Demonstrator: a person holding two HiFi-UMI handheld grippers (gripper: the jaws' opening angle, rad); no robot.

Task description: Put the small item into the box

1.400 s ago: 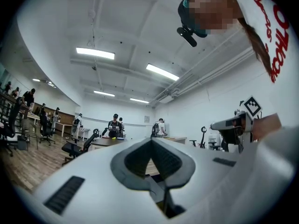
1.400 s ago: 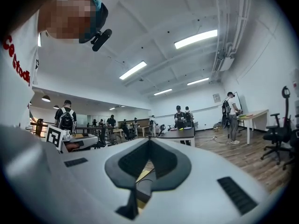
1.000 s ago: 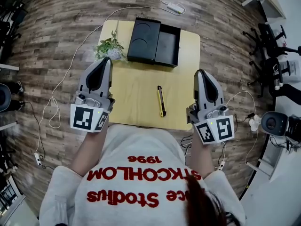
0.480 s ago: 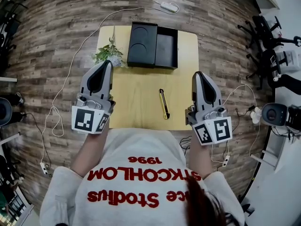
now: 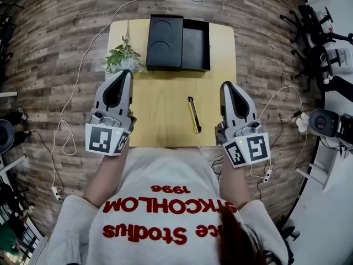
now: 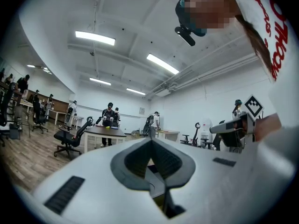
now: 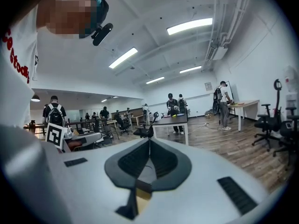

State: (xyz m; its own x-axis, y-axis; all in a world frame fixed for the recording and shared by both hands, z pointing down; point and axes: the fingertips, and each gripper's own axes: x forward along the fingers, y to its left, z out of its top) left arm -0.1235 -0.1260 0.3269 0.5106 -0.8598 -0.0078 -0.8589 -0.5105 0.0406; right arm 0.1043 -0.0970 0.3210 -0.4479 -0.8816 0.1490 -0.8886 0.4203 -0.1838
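A slim yellow and black utility knife [image 5: 193, 115] lies on the yellow table [image 5: 160, 106], between my two grippers. The black box [image 5: 196, 46] stands open at the table's far edge, its other half [image 5: 164, 42] with two round hollows beside it on the left. My left gripper [image 5: 126, 72] hovers over the table's left side, shut and holding nothing. My right gripper [image 5: 225, 85] hovers right of the knife, shut and also holding nothing. In the left gripper view the jaws' tips [image 6: 151, 141] meet; the right gripper view shows its tips [image 7: 149, 141] meeting too. Both views look out over the room.
A green sprig with pale flowers [image 5: 122, 58] lies at the table's far left corner, next to the box. White cables [image 5: 71, 109] run over the wooden floor on the left. Office chairs and gear [image 5: 325, 126] stand to the right. People and desks [image 7: 177, 111] fill the room behind.
The head view has tilted, so the table and box sit higher in the picture. Both grippers stay shut and nearly in place; the right one has drifted slightly towards the knife.
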